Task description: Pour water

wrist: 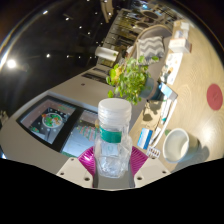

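A clear plastic water bottle [113, 140] with a green label band and a white cap stands upright between my fingers, lifted well above the table. Both magenta pads [88, 159] press against its lower body, so my gripper [112, 165] is shut on the bottle. A white cup [176, 143] with a dark inside sits on the table to the right of the bottle, beyond my right finger. The bottle's base is hidden behind the fingers.
A green leafy plant [130, 75] stands beyond the bottle. A black tray with a dish [49, 121] lies to the left on the pale table [75, 100]. A white chair [150, 45] and shelves are farther back. A red round object [214, 96] sits at the far right.
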Demonstrator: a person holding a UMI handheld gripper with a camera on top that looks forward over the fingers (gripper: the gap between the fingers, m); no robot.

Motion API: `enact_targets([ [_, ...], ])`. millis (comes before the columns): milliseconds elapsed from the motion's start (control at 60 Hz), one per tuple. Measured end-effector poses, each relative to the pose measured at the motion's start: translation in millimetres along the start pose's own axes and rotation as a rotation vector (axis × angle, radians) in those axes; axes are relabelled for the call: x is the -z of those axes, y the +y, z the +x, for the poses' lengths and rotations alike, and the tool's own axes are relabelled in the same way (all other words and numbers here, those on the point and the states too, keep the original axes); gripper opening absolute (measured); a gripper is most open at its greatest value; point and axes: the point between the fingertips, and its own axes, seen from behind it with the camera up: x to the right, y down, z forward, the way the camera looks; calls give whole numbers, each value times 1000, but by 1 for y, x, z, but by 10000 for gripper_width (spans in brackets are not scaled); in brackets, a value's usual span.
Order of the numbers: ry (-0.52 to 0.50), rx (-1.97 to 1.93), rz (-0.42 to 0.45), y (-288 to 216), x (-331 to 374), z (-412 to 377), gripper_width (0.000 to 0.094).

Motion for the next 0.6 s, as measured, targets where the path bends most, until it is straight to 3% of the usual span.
enact_targets([
  [167, 174, 448, 99, -85, 14, 33, 416],
  [317, 376, 805, 136, -158, 47, 101, 415],
  [450, 518, 975, 96, -187, 67, 162, 415],
  [600, 562, 1058, 20, -192, 63, 235, 415],
])
